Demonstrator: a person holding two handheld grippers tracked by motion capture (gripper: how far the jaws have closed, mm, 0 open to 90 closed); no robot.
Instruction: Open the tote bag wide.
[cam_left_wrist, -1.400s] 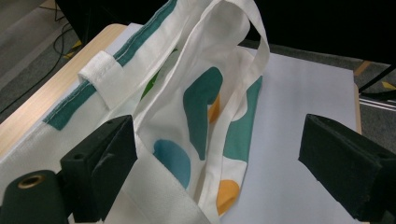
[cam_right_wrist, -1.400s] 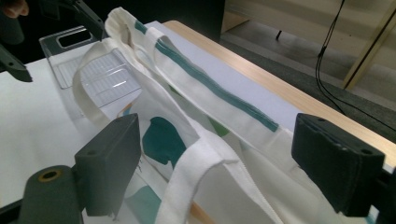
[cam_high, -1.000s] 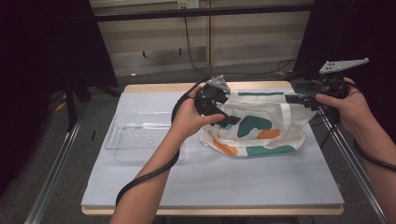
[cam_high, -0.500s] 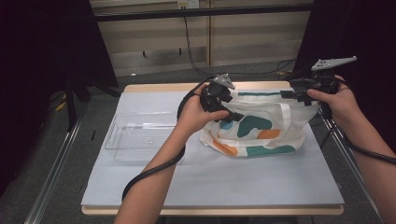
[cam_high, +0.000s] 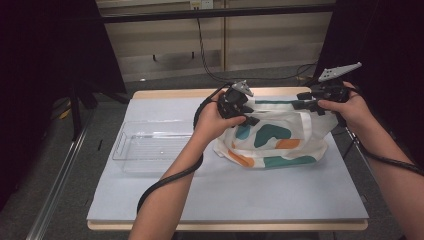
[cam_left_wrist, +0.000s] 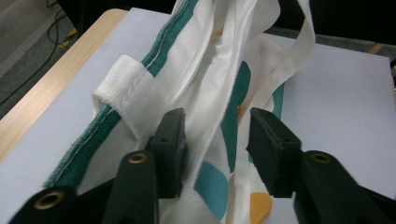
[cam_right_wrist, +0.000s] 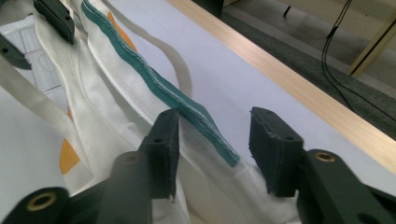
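Observation:
A white tote bag (cam_high: 272, 140) with teal and orange blotches lies on the table, its teal-edged mouth toward the far side. My left gripper (cam_high: 250, 118) sits at the bag's left top corner. In the left gripper view its jaws (cam_left_wrist: 217, 116) straddle folds of the bag (cam_left_wrist: 205, 84) beside a white strap loop (cam_left_wrist: 133, 95); they have just been closing, with a gap still at the right pad. My right gripper (cam_high: 301, 103) is at the right top corner. Its jaws (cam_right_wrist: 212, 116) have also just been closing around the teal rim (cam_right_wrist: 187, 100), and the right pad stands off it.
A clear plastic tray (cam_high: 122, 145) rests to the left of the bag on the pale blue mat (cam_high: 225, 195). The table's wooden far edge (cam_right_wrist: 299, 74) runs just behind the bag. Black cables trail from both grippers.
Both hands have come down a little onto the bag's top corners, the right one shifting left. The jaws of both grippers stand narrower than before.

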